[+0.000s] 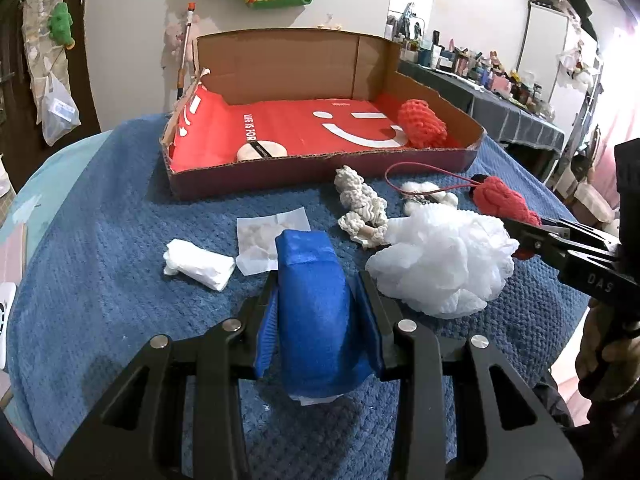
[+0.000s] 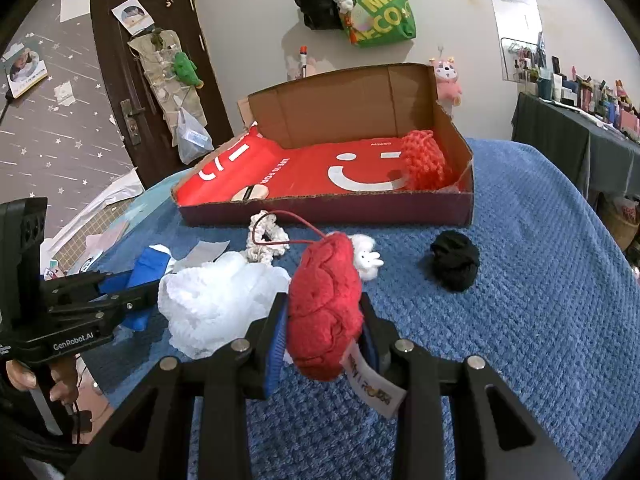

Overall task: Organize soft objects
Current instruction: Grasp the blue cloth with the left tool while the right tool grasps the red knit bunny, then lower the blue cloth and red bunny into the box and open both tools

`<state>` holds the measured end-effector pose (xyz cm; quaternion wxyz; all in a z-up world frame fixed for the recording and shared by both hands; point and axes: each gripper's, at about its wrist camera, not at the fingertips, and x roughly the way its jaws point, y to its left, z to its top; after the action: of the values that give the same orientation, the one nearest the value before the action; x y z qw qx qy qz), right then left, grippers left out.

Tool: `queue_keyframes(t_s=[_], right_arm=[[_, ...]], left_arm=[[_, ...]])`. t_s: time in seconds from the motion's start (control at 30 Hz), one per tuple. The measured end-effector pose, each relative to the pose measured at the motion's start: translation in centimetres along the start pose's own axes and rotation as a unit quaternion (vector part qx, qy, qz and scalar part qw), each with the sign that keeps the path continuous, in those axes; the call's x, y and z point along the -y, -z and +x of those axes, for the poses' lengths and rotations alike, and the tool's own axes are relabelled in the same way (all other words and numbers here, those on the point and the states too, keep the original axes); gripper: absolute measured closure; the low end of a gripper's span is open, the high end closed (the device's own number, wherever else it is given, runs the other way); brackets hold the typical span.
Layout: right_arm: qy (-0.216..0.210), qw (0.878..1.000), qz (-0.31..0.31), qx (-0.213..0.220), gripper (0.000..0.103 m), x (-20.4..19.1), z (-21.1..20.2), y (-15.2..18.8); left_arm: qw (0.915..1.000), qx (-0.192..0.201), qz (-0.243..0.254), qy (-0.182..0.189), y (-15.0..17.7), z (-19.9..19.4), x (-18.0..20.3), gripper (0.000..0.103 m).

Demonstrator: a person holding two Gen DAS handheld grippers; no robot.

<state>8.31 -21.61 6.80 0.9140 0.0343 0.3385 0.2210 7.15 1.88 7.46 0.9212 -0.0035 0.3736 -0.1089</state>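
The left tool (image 1: 320,312) pinches a blue soft pack (image 1: 310,300) and the right tool (image 2: 324,320) pinches a red knitted plush (image 2: 326,308), both above the blue blanket (image 2: 520,300), the cardboard box (image 2: 328,210) at twelve o'clock.

We read "LIFE IS FOR" in white, running sideways on the red liner (image 1: 304,128) of the cardboard box (image 2: 400,212) — and a small "MINISO" at its far edge. The green bag (image 2: 380,8) on the wall at twelve o'clock shows "MEC" above "ECO". The left gripper (image 2: 120,304) at nine o'clock carries "GenRobot.AI" — the right gripper (image 1: 532,236) at three o'clock, "DAS".
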Motion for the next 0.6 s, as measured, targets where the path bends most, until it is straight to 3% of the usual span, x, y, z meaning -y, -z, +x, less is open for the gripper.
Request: queue_keyframes(t_s=[0.27,0.6], right_arm=[[-0.014,1.000,0.006,0.011,0.068,0.2,-0.4,-1.4],[-0.029,0.999,-0.003,0.025,0.068,0.7,2.1,-7.4]], left_arm=[[0.9997,0.018,0.006,0.015,-2.1,-0.5,0.0,0.069],[0.9967,0.012,0.028,0.076,-9.3,2.6,0.2,0.069]])
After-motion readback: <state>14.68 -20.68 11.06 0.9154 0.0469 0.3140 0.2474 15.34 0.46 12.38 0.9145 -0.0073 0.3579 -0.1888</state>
